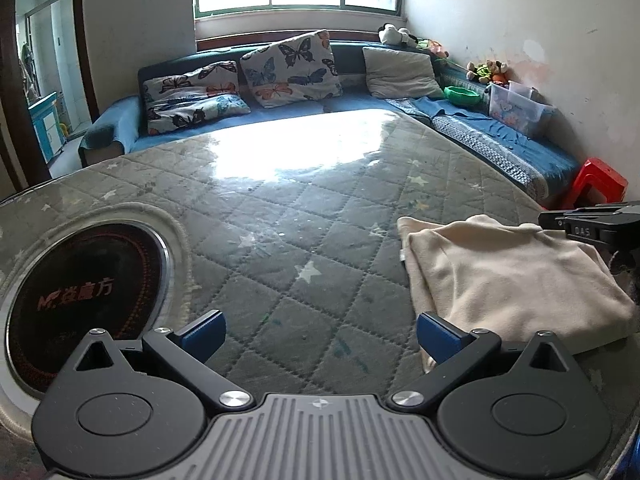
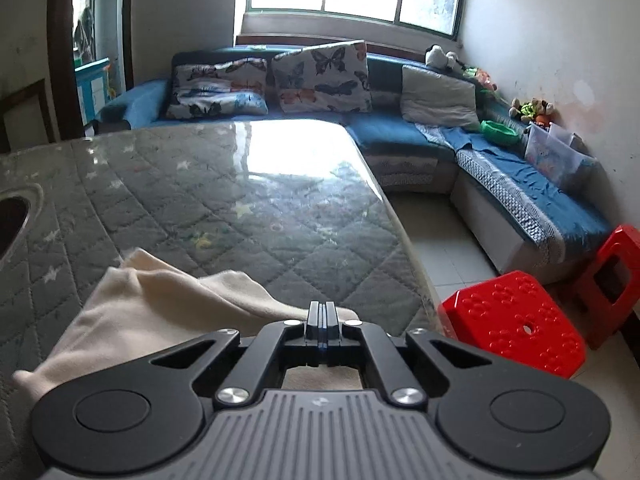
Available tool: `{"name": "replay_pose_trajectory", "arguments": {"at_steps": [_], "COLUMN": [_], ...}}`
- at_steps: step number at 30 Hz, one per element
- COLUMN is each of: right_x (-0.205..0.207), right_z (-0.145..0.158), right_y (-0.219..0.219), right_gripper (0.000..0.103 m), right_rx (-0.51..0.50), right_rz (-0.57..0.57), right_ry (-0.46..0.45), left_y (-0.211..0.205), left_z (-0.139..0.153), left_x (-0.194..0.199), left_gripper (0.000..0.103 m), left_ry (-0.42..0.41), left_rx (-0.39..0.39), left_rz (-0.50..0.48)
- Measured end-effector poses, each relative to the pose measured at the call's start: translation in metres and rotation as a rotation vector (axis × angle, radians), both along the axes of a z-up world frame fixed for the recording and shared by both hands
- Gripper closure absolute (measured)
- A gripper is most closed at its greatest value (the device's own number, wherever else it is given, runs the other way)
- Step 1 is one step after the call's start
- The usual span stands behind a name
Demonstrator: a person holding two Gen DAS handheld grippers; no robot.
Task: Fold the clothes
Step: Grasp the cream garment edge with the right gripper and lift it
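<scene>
Blue-padded fingers of the left gripper stand spread wide above the quilted table cover, gripping nothing. Just right of them lies the cream garment, already doubled into a rough rectangle near the table's right edge. Above it, the right gripper has its fingers pressed together; whether cloth is pinched between them cannot be told. Judged soft, light and limp, the fabric sags where unsupported; corners and the doubled edge offer the firmest hold. Red stools stand beside the table.
</scene>
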State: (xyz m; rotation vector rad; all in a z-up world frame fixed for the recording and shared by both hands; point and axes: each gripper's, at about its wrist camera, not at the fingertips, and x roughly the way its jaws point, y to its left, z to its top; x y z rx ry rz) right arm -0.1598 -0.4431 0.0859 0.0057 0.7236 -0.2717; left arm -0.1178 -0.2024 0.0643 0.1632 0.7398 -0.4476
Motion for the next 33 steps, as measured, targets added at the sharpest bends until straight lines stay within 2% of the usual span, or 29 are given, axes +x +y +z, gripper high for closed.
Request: {"name": "replay_pose_trajectory", "arguments": {"at_steps": [3,5,7,8,10,11,12,14,16,19,21,26,30,33], "right_x": [0.002,0.009,0.017,0.022,0.030,0.034,0.035,0.039,0.037,0.029,0.022,-0.002,-0.027,-0.049], "right_z": [0.004,0.002,-0.003,-0.008,-0.017,-0.020,-0.021,-0.020,-0.017,-0.008,0.007,0.085,0.148,0.174], "right_y": [0.005,0.011,0.018,0.022,0.028,0.030,0.029,0.027,0.031,0.034,0.037,0.063,0.097,0.124], "right_gripper": [0.097,0.067,0.054,0.053,0.054,0.057,0.065,0.090,0.095,0.096,0.097,0.097,0.097,0.097], "right_rx": [0.028,0.030,0.025,0.019,0.005,0.000,0.009,0.039,0.017,-0.012,-0.009,0.001,-0.004,-0.014], "right_rz": [0.059,0.104,0.148,0.169,0.190,0.192,0.189,0.180,0.183,0.178,0.166,0.185,0.262,0.353], "right_ry": [-0.007,0.007,0.031,0.046,0.065,0.067,0.060,0.051,0.044,0.013,-0.046,-0.309,-0.514,-0.597], "left_y": [0.006,0.008,0.009,0.010,0.012,0.013,0.014,0.015,0.016,0.020,0.022,0.041,0.057,0.080], "left_z": [0.001,0.000,-0.003,-0.004,-0.006,-0.008,-0.009,-0.011,-0.011,-0.009,-0.008,0.001,0.008,0.015], "left_x": [0.003,0.005,0.007,0.008,0.011,0.012,0.012,0.014,0.016,0.015,0.015,0.014,0.012,0.014], "left_gripper": [0.000,0.000,0.000,0.000,0.000,0.000,0.000,0.000,0.000,0.000,0.000,0.000,0.000,0.000], "left_ry": [0.001,0.005,0.011,0.014,0.021,0.025,0.027,0.031,0.033,0.030,0.026,0.009,-0.005,-0.022], "left_rx": [-0.007,-0.008,-0.007,-0.007,-0.004,-0.002,0.001,0.004,0.000,-0.009,-0.013,-0.026,-0.036,-0.042], "left_rz": [0.010,0.014,0.017,0.021,0.028,0.031,0.034,0.040,0.045,0.051,0.057,0.092,0.121,0.166]}}
